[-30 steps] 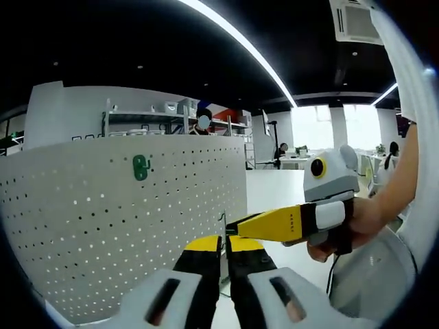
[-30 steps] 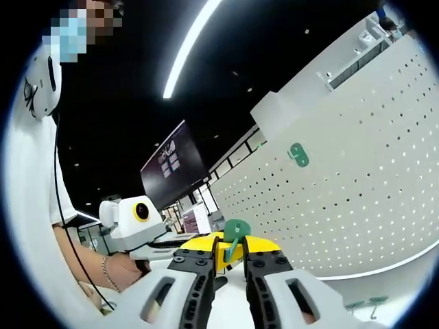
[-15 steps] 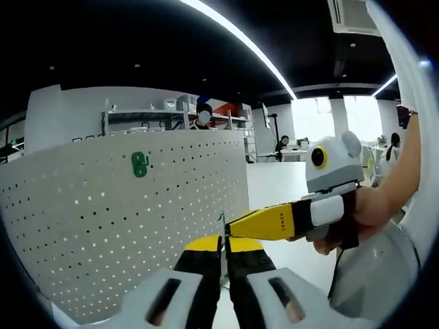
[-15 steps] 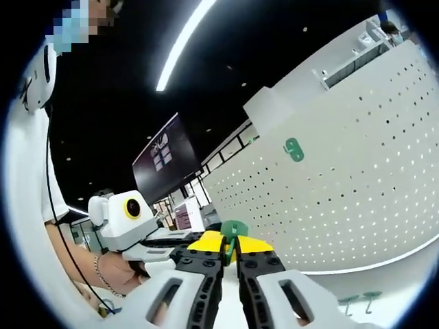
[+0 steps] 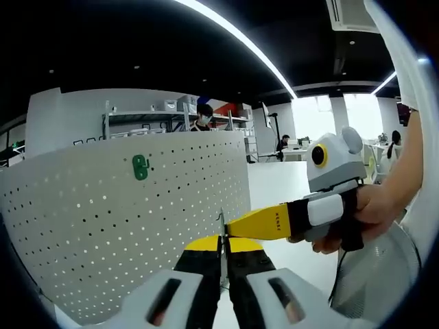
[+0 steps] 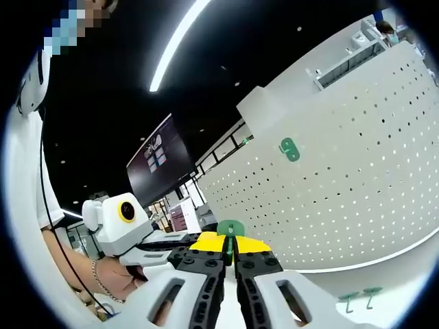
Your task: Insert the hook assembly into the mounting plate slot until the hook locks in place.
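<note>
A white pegboard stands upright, and one green hook piece is mounted near its top. My left gripper is shut on a thin metal piece that sticks up between its jaws. My right gripper reaches in from the right, its yellow jaw tip against that piece. In the right gripper view, my right gripper is shut on a small green hook plate. My left gripper meets it from the left. The pegboard and its mounted green piece lie beyond.
Two loose green hooks lie on the white table at the pegboard's foot. A person's hand holds the right gripper. Shelving and a person stand behind the board. A dark screen hangs at the left.
The right gripper's jaws have shut on the green plate, which now stands upright between them. The left gripper's jaws have narrowed onto the metal piece. Both views shifted slightly.
</note>
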A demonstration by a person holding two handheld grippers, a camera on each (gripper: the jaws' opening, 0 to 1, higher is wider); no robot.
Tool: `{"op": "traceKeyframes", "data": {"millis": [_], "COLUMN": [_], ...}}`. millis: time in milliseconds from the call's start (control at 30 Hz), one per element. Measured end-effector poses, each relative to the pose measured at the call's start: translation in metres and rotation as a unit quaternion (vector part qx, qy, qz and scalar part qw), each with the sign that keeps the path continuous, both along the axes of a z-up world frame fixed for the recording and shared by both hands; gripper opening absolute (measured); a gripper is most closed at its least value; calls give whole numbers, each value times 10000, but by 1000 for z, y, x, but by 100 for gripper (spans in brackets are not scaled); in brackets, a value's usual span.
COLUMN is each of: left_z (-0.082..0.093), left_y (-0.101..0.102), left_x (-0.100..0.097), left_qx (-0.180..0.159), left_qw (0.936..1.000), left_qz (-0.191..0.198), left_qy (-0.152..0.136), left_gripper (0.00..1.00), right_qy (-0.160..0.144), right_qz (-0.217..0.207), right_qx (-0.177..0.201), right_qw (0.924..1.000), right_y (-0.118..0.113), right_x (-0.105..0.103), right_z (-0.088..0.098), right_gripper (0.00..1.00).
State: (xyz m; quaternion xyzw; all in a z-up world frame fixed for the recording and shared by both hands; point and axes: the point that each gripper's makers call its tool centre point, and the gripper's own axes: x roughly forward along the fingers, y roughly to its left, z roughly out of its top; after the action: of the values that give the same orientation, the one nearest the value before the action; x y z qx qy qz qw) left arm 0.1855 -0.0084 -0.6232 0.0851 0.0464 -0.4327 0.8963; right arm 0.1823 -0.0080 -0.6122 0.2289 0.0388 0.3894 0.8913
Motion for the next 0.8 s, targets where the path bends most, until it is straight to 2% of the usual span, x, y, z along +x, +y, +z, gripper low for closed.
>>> {"op": "traceKeyframes", "data": {"millis": [67, 133, 233, 300, 433, 567, 633, 800], "left_z": [0, 3, 4, 3, 0, 1, -1, 1], "left_y": [0, 0, 0, -1, -3, -3, -3, -2], "left_x": [0, 0, 0, 1, 0, 1, 1, 0], "left_qx": [29, -7, -8, 64, 113, 21, 74, -52], "left_qw": [10000, 10000, 10000, 10000, 9999, 10000, 10000, 10000], "left_qz": [-12, -15, -19, -28, -48, -31, -30, 7], "left_qy": [-57, -48, -71, -61, -1, 38, 33, 21], "left_gripper": [1, 1, 1, 1, 1, 1, 1, 1], "right_qy": [-50, -268, -270, -44, -154, 87, -11, 11], "right_qz": [-7, -44, -32, -38, -54, -121, -154, -136], "right_qx": [-33, -92, -11, 106, -110, 206, -16, -3], "right_qw": [10000, 9996, 9996, 9999, 9998, 9997, 9999, 9999], "right_y": [1, 0, 0, -1, -2, -4, -3, -2], "right_x": [-1, -1, -1, 1, 0, 1, 0, 0], "right_z": [1, 4, 6, 3, 1, 2, 0, 1], "right_gripper": [2, 2, 2, 1, 1, 0, 0, 0]}}
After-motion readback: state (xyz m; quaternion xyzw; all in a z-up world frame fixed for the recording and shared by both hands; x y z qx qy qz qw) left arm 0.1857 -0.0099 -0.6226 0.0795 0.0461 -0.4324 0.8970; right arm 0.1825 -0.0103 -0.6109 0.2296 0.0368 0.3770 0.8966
